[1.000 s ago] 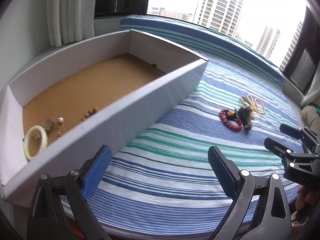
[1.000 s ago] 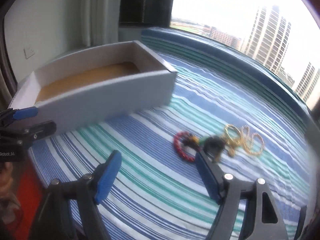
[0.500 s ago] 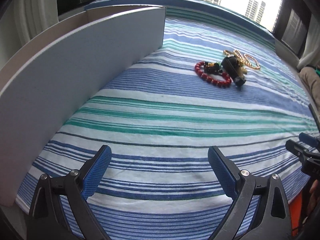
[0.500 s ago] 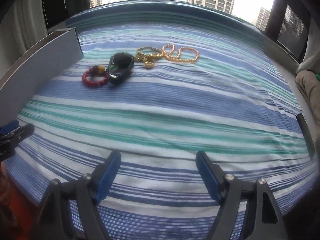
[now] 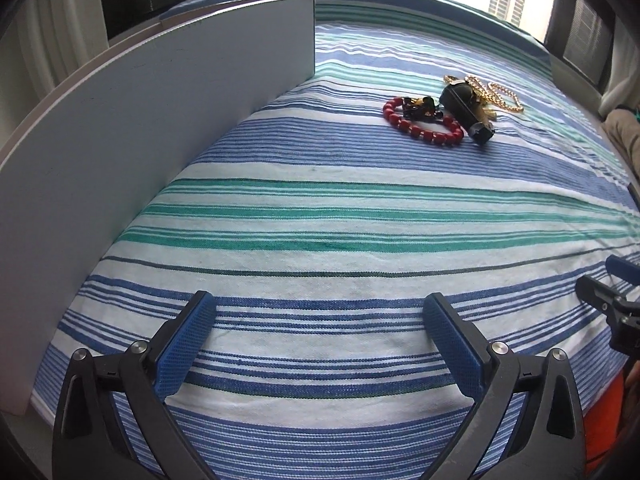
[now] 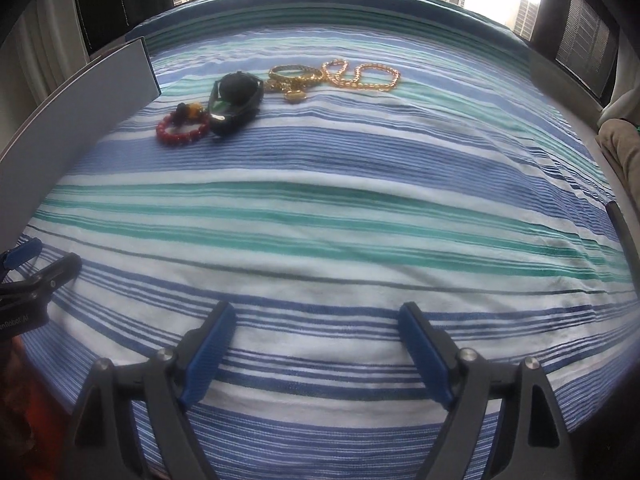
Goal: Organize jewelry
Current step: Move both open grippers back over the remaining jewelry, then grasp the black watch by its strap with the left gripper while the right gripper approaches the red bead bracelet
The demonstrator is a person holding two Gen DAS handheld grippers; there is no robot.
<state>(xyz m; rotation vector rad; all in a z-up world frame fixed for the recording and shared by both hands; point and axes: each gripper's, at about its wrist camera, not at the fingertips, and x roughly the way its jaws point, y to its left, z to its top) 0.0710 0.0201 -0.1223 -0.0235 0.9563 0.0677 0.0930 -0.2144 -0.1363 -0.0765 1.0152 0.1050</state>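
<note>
Where the striped cloth [image 6: 320, 208] fills both wrist views, the jewelry lies in one small cluster toward the upper part of each frame: a red bead bracelet [image 6: 182, 130] with a few dark and amber beads at its top, a black oval piece [image 6: 236, 102] touching it on the right, a gold bangle [image 6: 296, 74] with a small pendant just beside that, and a looped gold chain [image 6: 362, 76] at the cluster's right end. Seen from the left wrist, the same cluster sits at upper right, the red bead bracelet [image 5: 422, 120] nearest the camera and the gold chain [image 5: 500, 94] behind the black piece [image 5: 464, 110]. A white box wall [image 5: 152, 152] curves along the left edge of the left-wrist view and ends at a sharp corner near the top centre; from the right wrist it occupies the upper left, its corner close to the bracelet but apart from it. Between box wall and cluster, and across the whole middle and lower cloth, the surface is bare stripes. Left claw [image 5: 320, 340] stands wide at the bottom of its frame, nothing between the blue pads. Right claw [image 6: 316, 350] is likewise wide and opening, nothing between its pads. Each claw shows at the other view's side edge, low over the cloth's near border.
</note>
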